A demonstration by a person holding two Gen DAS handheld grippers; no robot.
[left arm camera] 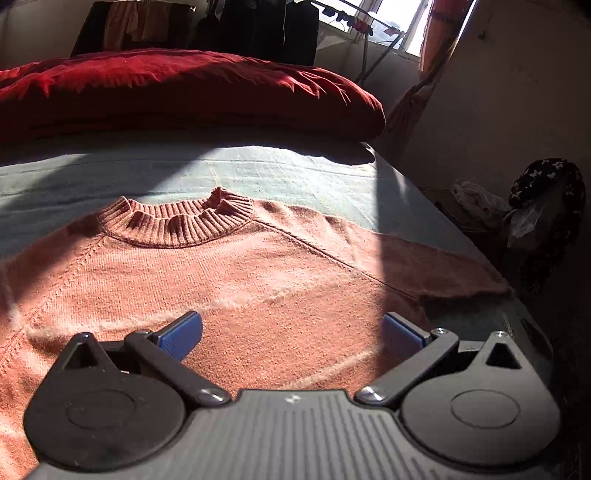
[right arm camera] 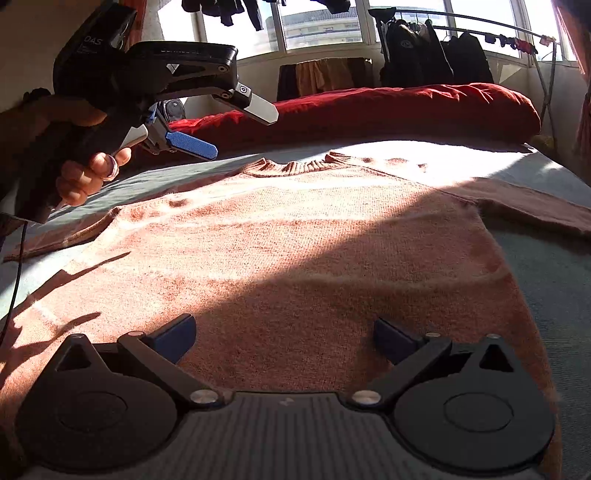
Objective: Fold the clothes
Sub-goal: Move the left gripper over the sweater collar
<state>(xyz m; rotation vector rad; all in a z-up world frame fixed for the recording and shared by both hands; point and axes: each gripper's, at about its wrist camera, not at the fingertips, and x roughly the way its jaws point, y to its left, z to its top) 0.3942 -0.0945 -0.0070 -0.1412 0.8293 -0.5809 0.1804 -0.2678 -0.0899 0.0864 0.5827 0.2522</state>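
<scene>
Sweater (right arm camera: 295, 240) — red duvet (right arm camera: 388, 110) beyond

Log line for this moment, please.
salmon knit sweater: flat, unfolded on grey-green bedsheet | left gripper: jaws open | right gripper: jaws open

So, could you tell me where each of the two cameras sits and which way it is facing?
Left wrist view: sits on the left gripper, low over the sweater, facing its ribbed collar and the red duvet; only its own open fingers show.
Right wrist view: sits on the right gripper, facing up the sweater towards the windows; it shows its own open fingers, plus the left gripper held in a hand.
Shared: sweater, duvet, grey sheet, drying rack.
</scene>
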